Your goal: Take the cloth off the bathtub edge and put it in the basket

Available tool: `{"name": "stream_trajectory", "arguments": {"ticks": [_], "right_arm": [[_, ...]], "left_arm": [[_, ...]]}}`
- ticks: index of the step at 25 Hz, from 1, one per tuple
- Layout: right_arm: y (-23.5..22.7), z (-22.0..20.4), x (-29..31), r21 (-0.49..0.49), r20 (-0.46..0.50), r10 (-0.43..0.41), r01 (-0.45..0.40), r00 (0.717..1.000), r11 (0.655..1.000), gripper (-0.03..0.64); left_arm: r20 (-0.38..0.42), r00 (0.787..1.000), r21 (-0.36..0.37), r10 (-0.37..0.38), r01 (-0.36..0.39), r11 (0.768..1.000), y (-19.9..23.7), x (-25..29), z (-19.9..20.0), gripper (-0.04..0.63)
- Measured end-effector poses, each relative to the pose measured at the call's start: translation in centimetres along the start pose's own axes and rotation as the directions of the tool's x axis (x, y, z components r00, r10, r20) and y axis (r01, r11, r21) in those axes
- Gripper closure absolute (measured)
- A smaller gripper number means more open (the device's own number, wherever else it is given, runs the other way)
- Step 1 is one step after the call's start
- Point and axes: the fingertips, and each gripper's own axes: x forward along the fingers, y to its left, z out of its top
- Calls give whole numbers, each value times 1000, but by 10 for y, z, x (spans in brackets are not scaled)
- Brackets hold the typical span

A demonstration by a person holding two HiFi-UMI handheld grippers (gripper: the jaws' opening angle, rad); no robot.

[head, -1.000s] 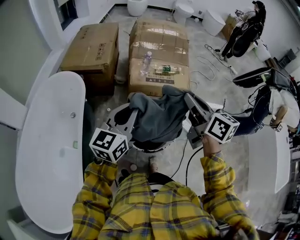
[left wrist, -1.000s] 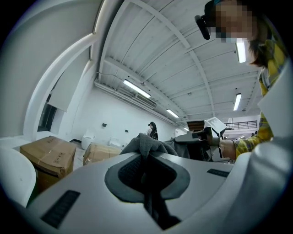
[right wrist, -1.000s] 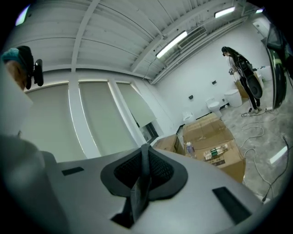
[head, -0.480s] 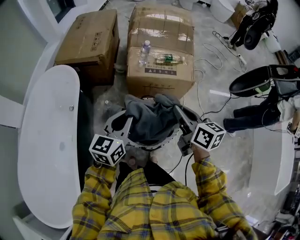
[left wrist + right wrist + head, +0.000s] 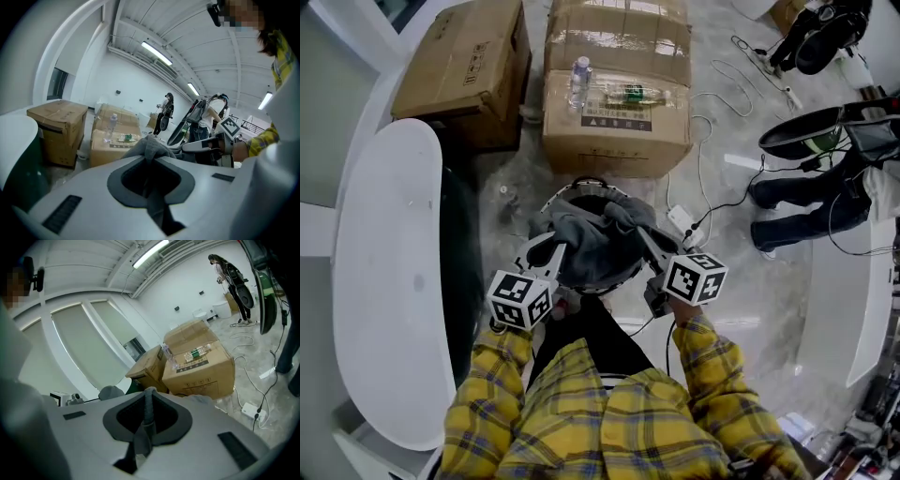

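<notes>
Cloth: grey, off the bathtub at 9 o'clock, lay bunched in the basket mouth at 12 o'clock.
Left gripper: jaws pinched tight on a cloth fold.
Right gripper: jaws likewise clamped on a fold.
Progress: apparently nearly done; only letting go remained.

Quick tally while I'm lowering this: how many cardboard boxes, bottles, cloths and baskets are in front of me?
cardboard boxes: 2
bottles: 2
grey cloth: 1
basket: 1
Total: 6
</notes>
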Motion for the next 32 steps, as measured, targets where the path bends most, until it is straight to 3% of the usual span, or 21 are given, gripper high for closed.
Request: {"name": "stream_trajectory", "arguments": {"ticks": [12,20,26,29,32], "right_arm": [[-46,-67,28,-5,-174,-63,63,983,998,572],[-52,-103,32,-74,-302,-108,90,947,993,565],[-56,-98,20,-89,-256,-144,125,956,988,557],[-51,-93,18,-74,-234,-128,113,964,991,557],[-43,-90,18,-47,-210,-102,95,972,994,557]], "left_arm": [[-185,981,-63,52,-65,996,23,24,-71,569],[-369,914,-53,168,-202,978,46,13,-125,561],[-436,873,-5,220,-247,969,58,0,-138,480],[-392,881,50,264,-266,963,62,-5,-123,480],[-326,916,15,232,-240,971,58,-4,-102,483]]}}
